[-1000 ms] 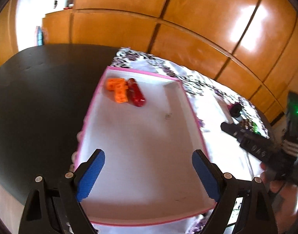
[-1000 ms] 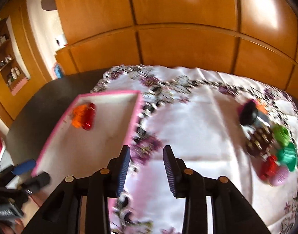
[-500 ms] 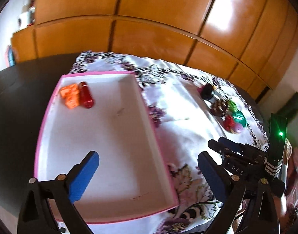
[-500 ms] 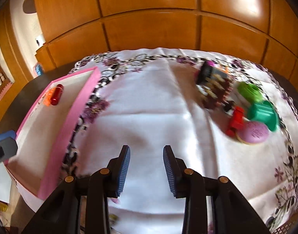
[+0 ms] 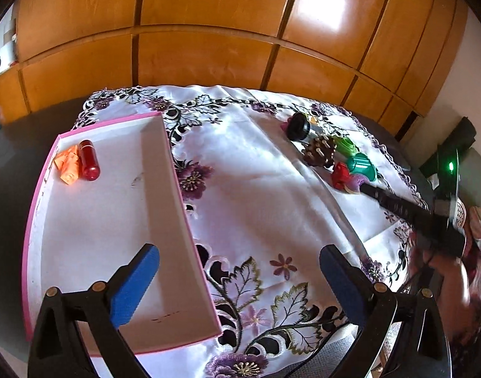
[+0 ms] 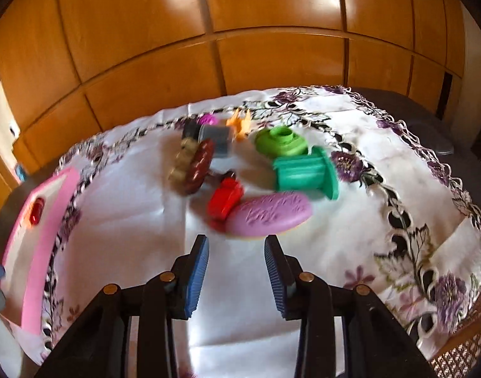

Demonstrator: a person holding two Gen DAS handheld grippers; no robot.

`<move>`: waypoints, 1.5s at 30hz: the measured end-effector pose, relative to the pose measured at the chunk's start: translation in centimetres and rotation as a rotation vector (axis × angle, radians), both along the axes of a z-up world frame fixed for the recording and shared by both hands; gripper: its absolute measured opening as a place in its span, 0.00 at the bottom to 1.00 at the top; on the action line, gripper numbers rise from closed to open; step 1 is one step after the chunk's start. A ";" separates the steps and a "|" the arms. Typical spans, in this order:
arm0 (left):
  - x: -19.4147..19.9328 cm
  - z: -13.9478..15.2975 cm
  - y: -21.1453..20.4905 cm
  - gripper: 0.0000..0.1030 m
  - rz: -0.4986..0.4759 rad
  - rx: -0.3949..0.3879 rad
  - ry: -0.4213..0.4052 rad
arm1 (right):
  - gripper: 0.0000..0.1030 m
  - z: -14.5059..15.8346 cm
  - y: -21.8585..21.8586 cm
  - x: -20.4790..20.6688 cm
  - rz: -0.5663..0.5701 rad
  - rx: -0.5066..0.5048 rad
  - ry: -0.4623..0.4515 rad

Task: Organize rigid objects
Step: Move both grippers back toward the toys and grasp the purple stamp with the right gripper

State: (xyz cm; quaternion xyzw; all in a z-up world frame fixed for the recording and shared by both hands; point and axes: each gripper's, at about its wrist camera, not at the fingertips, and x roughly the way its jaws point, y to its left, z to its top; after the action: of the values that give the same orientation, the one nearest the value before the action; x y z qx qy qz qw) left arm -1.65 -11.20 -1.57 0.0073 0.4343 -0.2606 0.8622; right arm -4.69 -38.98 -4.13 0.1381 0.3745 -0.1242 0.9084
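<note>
A pink-rimmed white tray (image 5: 177, 182) lies on the left of the cloth and holds an orange brick (image 5: 68, 165) and a red capsule (image 5: 89, 160). My left gripper (image 5: 237, 252) hangs open and empty over the tray's near right wall. On the right lies a cluster of toys: a purple oval (image 6: 269, 212), red block (image 6: 226, 197), teal spool (image 6: 303, 171), green ring (image 6: 281, 141), brown studded piece (image 6: 199, 165) and black-capped grey cylinder (image 6: 215, 137). My right gripper (image 6: 236, 241) is narrowly open and empty, just short of the purple oval.
A white embroidered tablecloth (image 5: 256, 208) covers a dark table (image 5: 7, 163). Wooden cabinet doors (image 5: 209, 56) stand behind it. A small orange piece (image 6: 239, 124) and a magenta piece (image 6: 209, 119) lie at the far side of the cluster. A hand (image 5: 445, 271) holds the right gripper.
Both grippers have swung to the right. The left one left the tray's middle for its right wall and its jaws widened. The right one came up close to the toy cluster.
</note>
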 end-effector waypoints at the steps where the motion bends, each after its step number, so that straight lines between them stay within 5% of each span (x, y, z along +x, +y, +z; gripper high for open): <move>1: 0.0 0.0 -0.2 0.99 -0.001 0.004 -0.002 | 0.35 0.2 -0.3 0.4 0.009 0.002 -0.005; 10: -0.5 0.1 -0.4 0.99 0.005 0.029 -0.012 | 0.36 -0.8 -0.1 6.8 0.135 0.022 0.082; 16: -0.3 0.1 -0.8 1.00 0.007 0.034 -0.008 | 0.36 -1.0 3.0 5.6 0.282 0.083 0.061; 19: -0.3 -0.1 -1.0 1.00 0.002 0.034 -0.009 | 0.36 -0.2 2.5 3.0 0.228 0.037 0.000; 22: -0.3 -0.2 -1.2 1.00 -0.002 0.030 0.000 | 0.47 0.3 0.0 1.2 0.098 -0.003 -0.012; 26: -0.2 -0.4 -1.8 1.00 -0.006 0.025 0.013 | 0.72 -0.4 -2.5 0.6 0.022 -0.053 0.055; 45: -0.3 0.0 -3.0 1.00 -0.016 0.044 0.016 | 0.75 -3.5 -2.8 4.0 0.116 -0.110 0.116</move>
State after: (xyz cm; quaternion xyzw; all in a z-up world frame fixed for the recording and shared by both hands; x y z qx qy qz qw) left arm -1.99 -14.21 -1.61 0.0279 0.4466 -0.2580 0.8563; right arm -0.72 -41.76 -7.66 0.0584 0.4266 -0.0996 0.8970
